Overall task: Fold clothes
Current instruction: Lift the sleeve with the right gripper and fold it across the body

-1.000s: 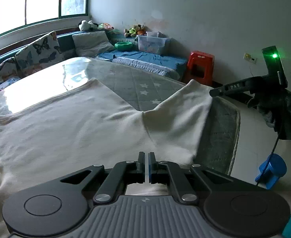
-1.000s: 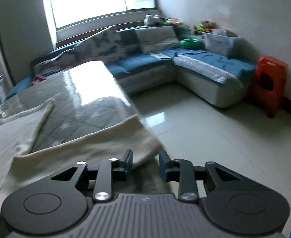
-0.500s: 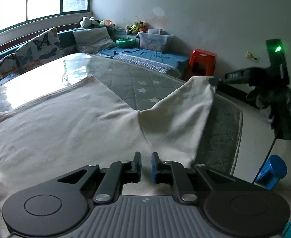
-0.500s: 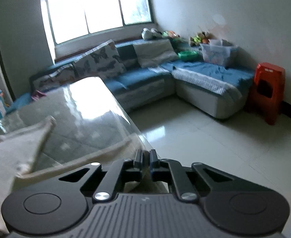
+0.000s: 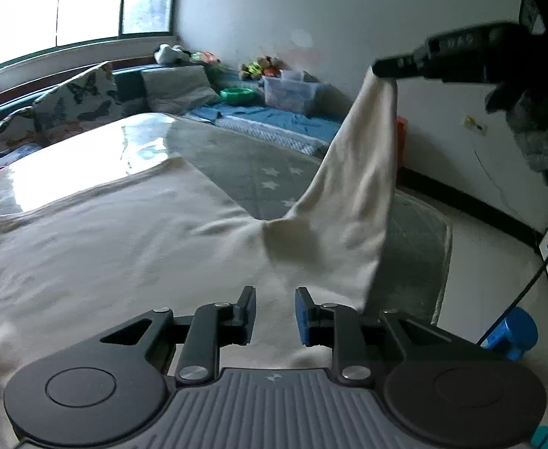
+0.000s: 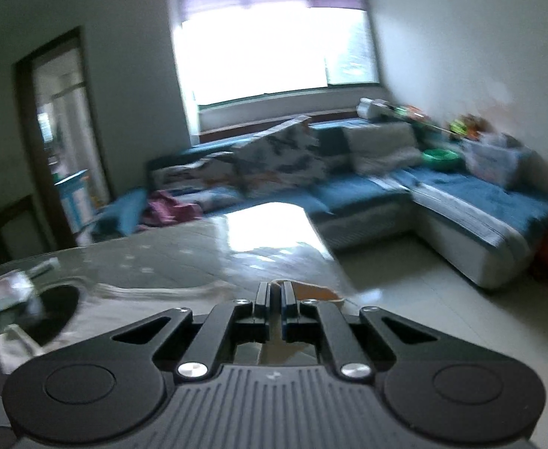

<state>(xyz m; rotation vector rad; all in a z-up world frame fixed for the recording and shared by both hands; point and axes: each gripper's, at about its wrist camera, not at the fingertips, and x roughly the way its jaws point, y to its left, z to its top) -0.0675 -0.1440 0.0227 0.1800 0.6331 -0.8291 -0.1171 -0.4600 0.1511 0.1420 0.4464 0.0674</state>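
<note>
Garment [image 5: 124, 247]: cream, spread flat on the bench [image 5: 259, 172]; its right-hand leg now lifted clear, where a second ago it lay flat.
Right gripper [image 5: 380, 68]: fingers [image 6: 262, 299] pinched shut on the leg's tip, raised high above the bench.
Left gripper [image 5: 274, 314]: fingers just been opening, now parted above the near cloth, pressing nothing.
Meaning: fold begun; lifted leg likely ready to carry across the body.
Risk: thin pinch could slip.
</note>
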